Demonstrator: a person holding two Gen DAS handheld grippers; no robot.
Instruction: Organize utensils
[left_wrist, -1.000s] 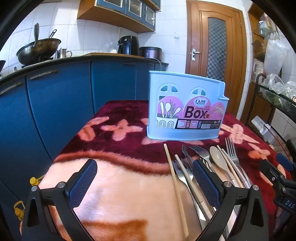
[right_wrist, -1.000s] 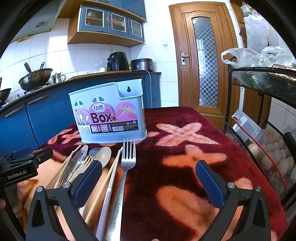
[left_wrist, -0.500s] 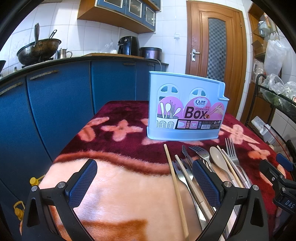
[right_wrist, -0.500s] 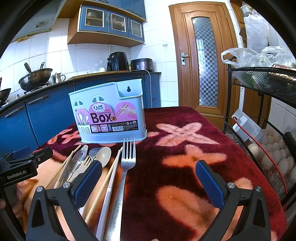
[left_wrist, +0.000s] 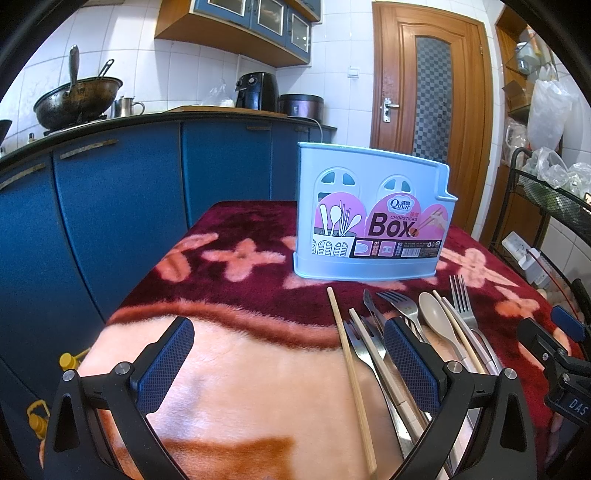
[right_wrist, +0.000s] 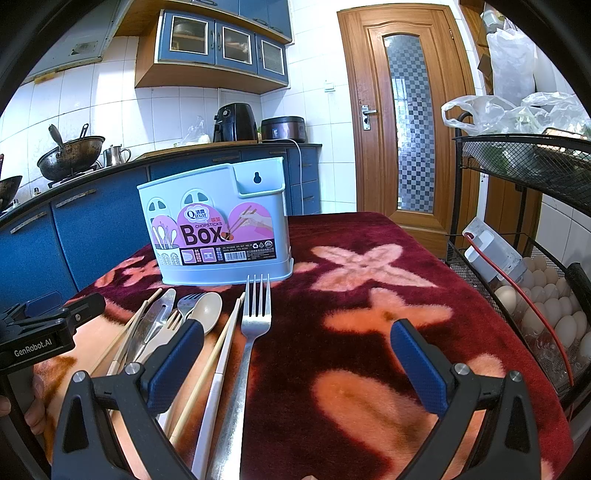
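A light blue chopsticks box (left_wrist: 373, 218) stands upright on the red and pink blanket-covered table (left_wrist: 229, 354); it also shows in the right wrist view (right_wrist: 218, 229). In front of it lie several utensils: wooden chopsticks (left_wrist: 351, 369), forks (right_wrist: 251, 332), a beige spoon (left_wrist: 439, 321) and a knife (right_wrist: 155, 317). My left gripper (left_wrist: 288, 350) is open and empty, left of the utensils. My right gripper (right_wrist: 295, 354) is open and empty, with its left finger above the utensil handles.
Blue kitchen cabinets (left_wrist: 110, 206) run along the left and back, with a wok (left_wrist: 74, 99) on top. A black wire rack (right_wrist: 535, 266) holding eggs stands right of the table. A wooden door (right_wrist: 406, 110) is behind.
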